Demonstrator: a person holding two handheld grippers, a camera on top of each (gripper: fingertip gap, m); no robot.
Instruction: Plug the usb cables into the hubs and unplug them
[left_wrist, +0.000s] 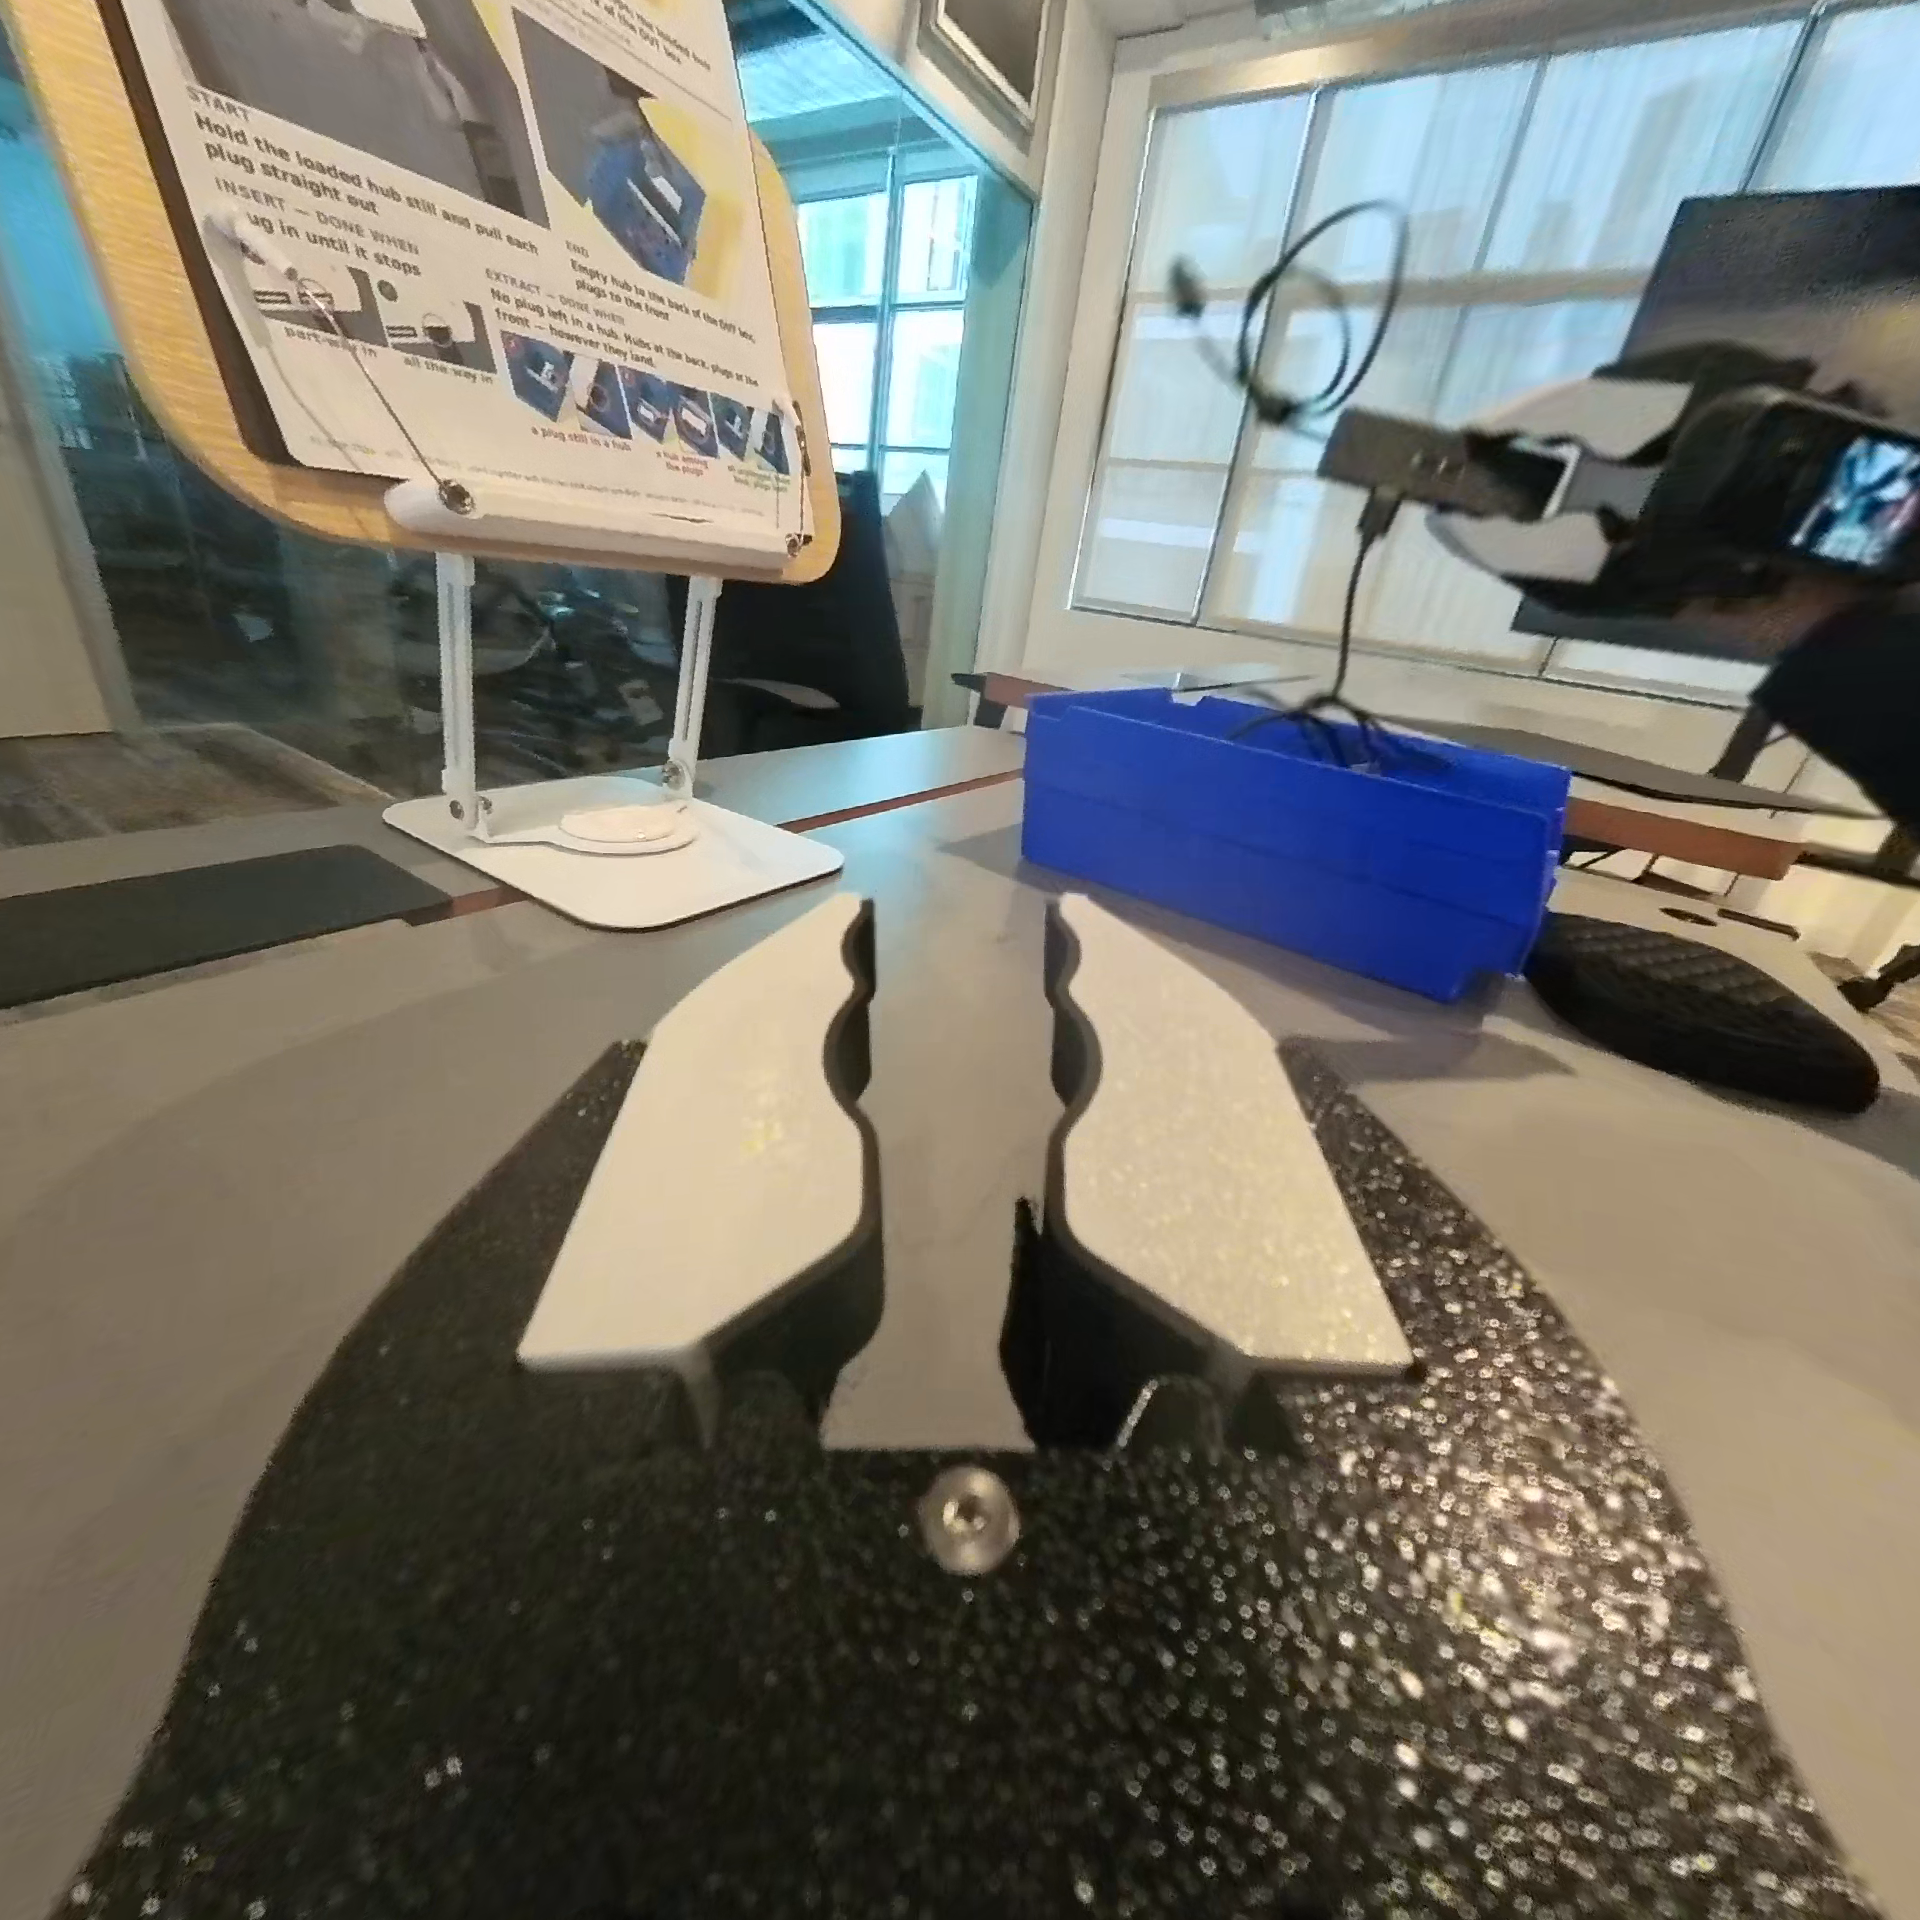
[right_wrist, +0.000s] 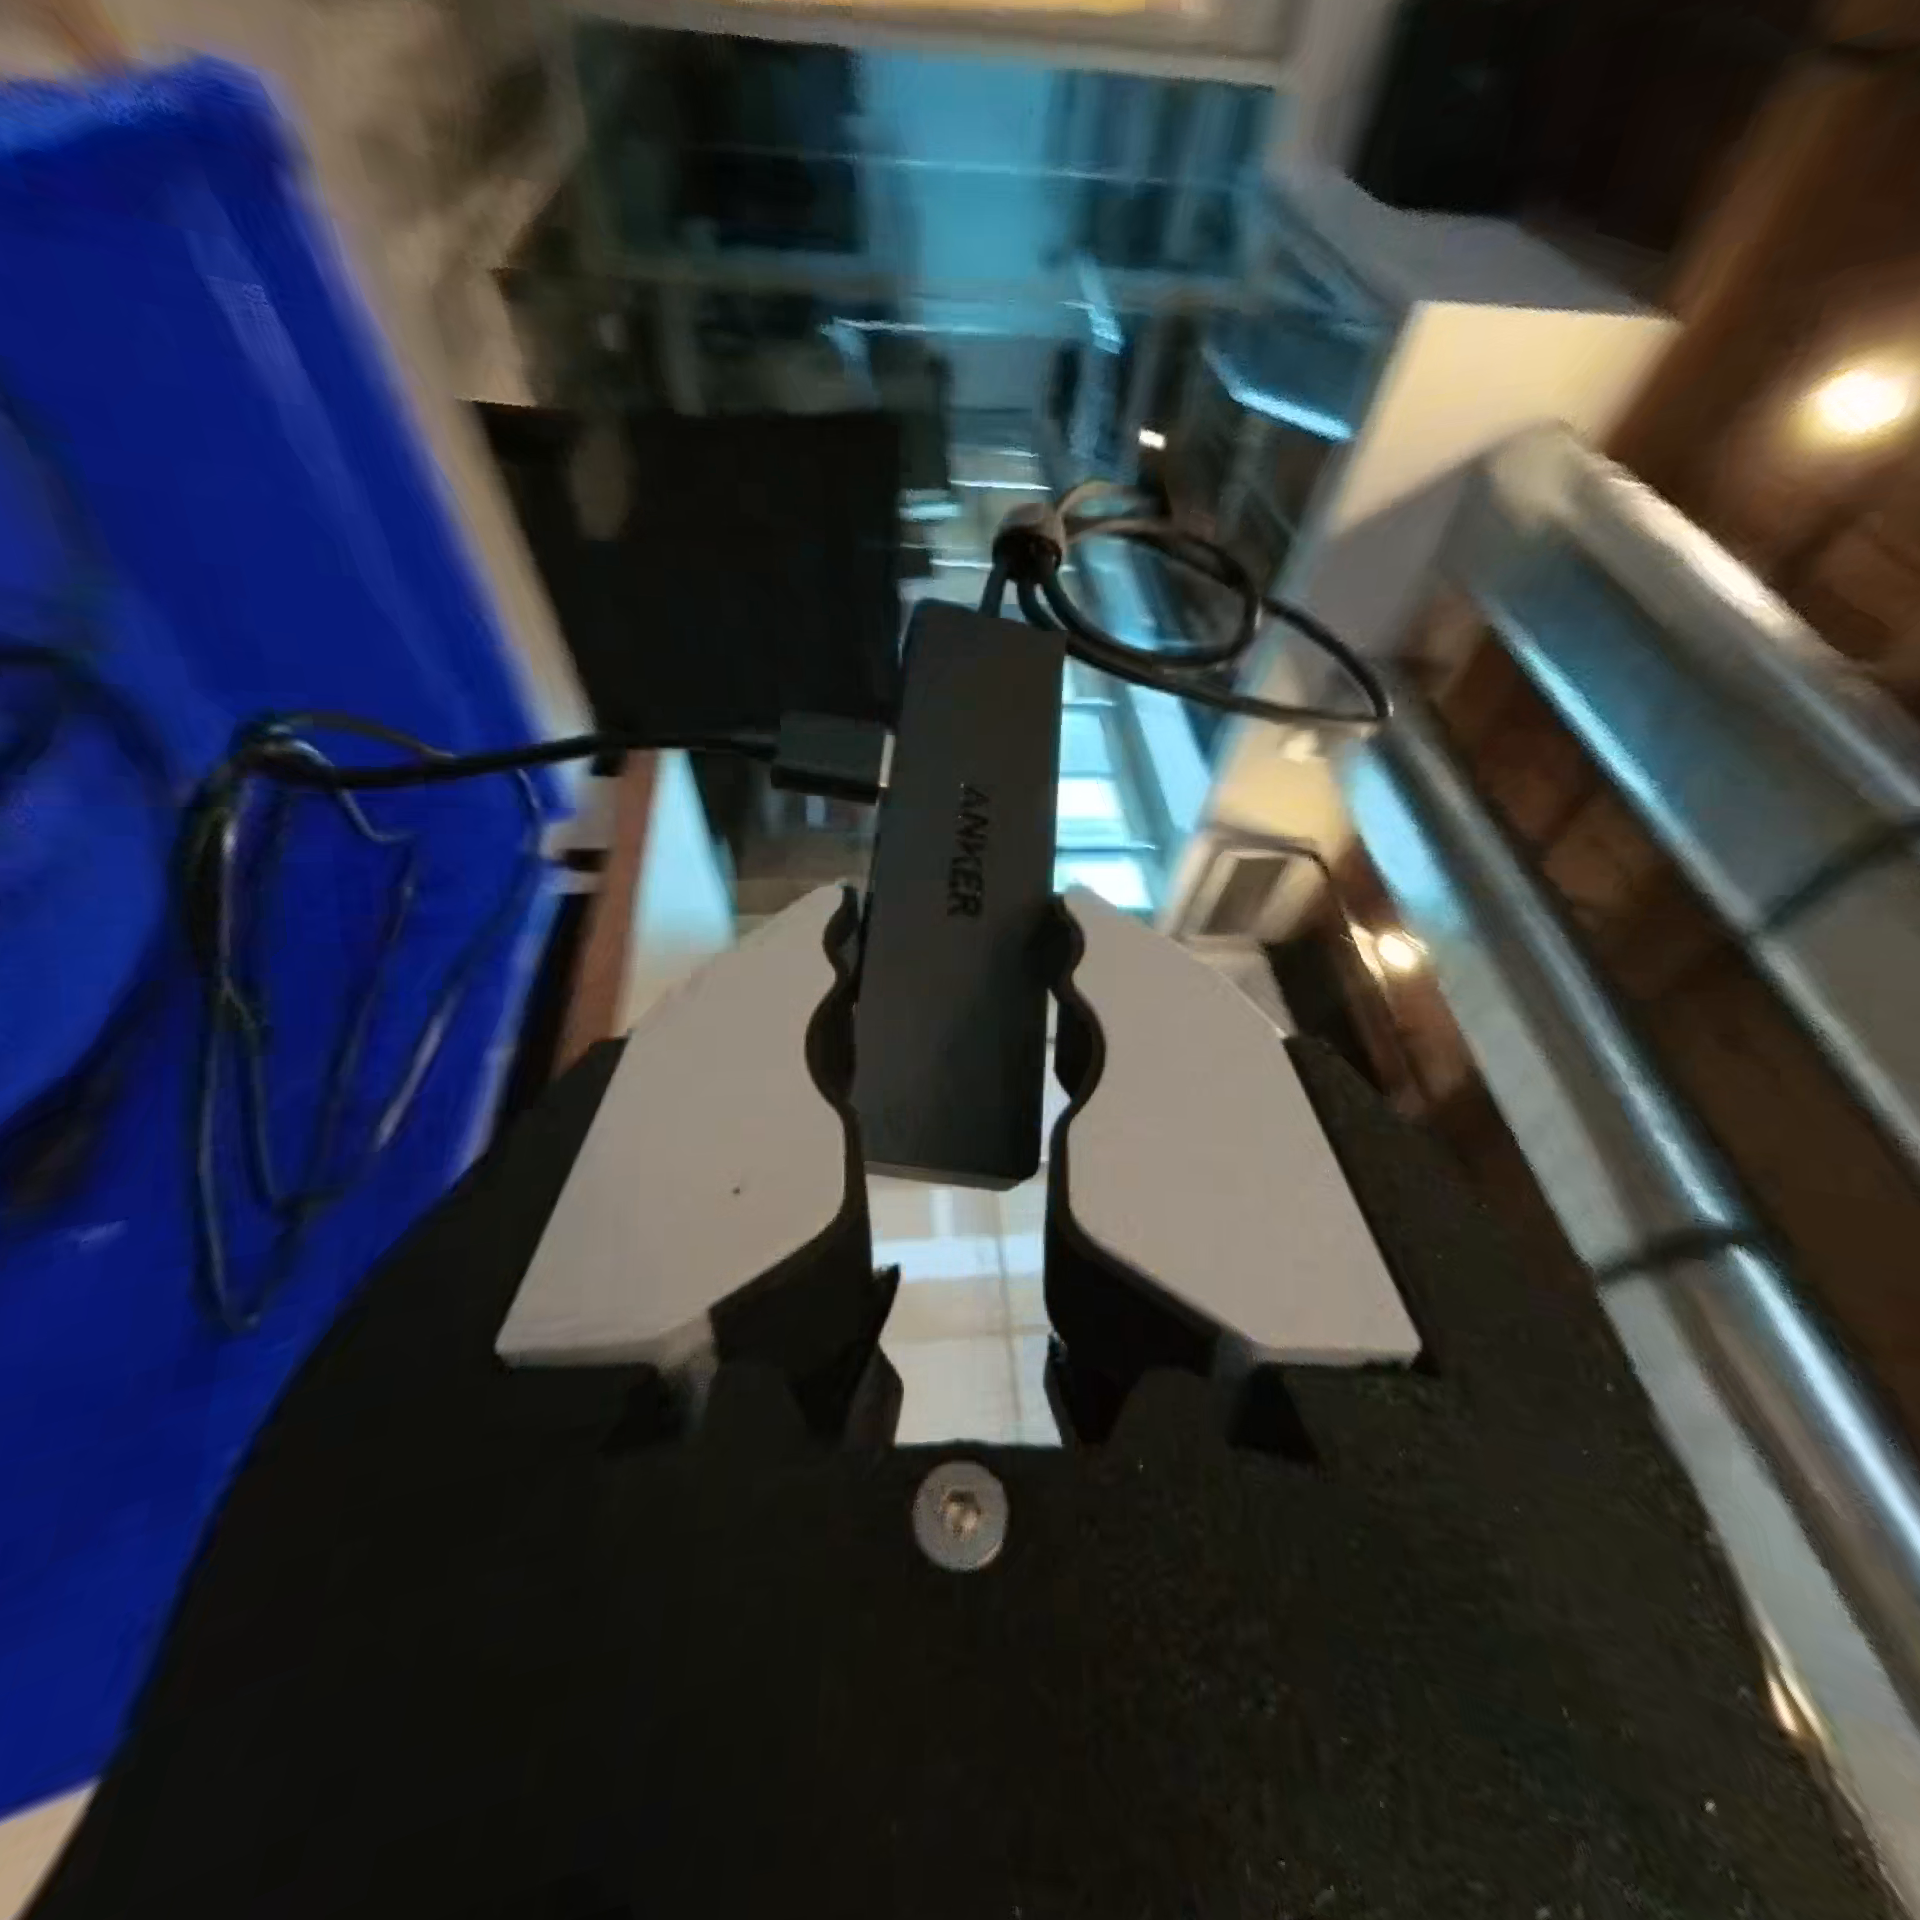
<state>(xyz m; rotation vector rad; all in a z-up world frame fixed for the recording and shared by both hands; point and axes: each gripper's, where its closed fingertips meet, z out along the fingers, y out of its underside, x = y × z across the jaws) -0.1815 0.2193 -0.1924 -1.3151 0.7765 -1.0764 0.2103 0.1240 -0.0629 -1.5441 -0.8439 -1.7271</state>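
The hub (right_wrist: 961, 894) is pinched by the right gripper (right_wrist: 958, 935), long axis toward 12 o'clock; the cable (right_wrist: 665, 746) is plugged in at 9. The left gripper (left_wrist: 961, 935) is held spread.

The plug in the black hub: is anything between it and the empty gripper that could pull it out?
Nothing visible blocks it. The left gripper is open and empty above the grey table. The USB plug sits in the hub, held up by the right gripper over the blue bin. Only open air lies between.
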